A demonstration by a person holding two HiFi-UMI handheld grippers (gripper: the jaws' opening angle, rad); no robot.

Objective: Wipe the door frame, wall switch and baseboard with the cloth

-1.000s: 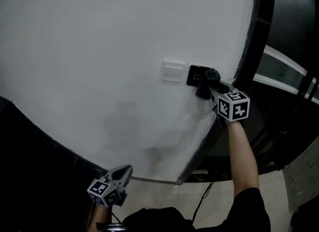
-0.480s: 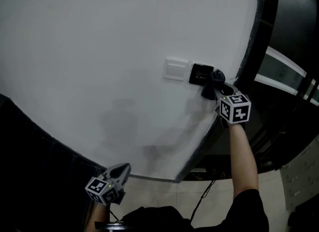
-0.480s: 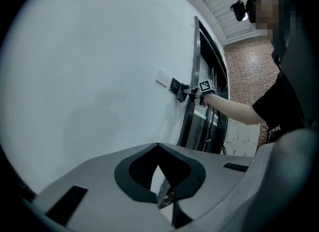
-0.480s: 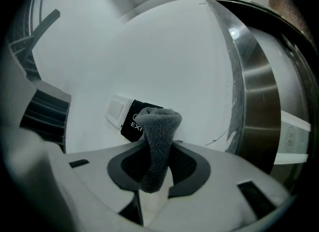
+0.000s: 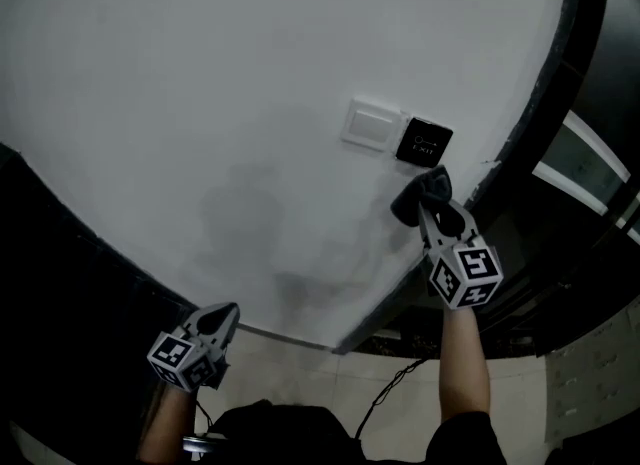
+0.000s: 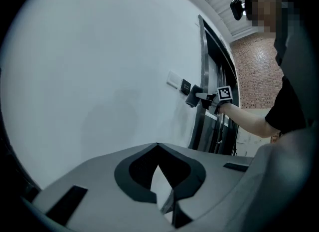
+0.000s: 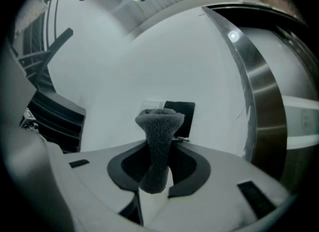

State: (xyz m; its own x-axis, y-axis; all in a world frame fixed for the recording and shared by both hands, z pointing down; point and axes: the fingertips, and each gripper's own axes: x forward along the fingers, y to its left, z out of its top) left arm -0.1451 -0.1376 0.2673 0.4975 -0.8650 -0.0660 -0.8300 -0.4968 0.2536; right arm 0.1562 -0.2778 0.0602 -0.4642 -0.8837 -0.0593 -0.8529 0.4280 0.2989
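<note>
Right gripper (image 5: 432, 215) clamps the cloth (image 5: 420, 193), which sits bunched at 6 o'clock of the black plate (image 5: 425, 142) and 5 o'clock of the switch (image 5: 371, 124). Left gripper (image 5: 222, 319) is closed, empty, low at 7 o'clock. Judged mid-task: switch area in hand, baseboard (image 5: 290, 339) probably left, frame (image 5: 548, 83) unclear.

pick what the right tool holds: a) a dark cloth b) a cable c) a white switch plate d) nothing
A: the right tool is shut on a dark fuzzy cloth that sticks out past its jaws.
</note>
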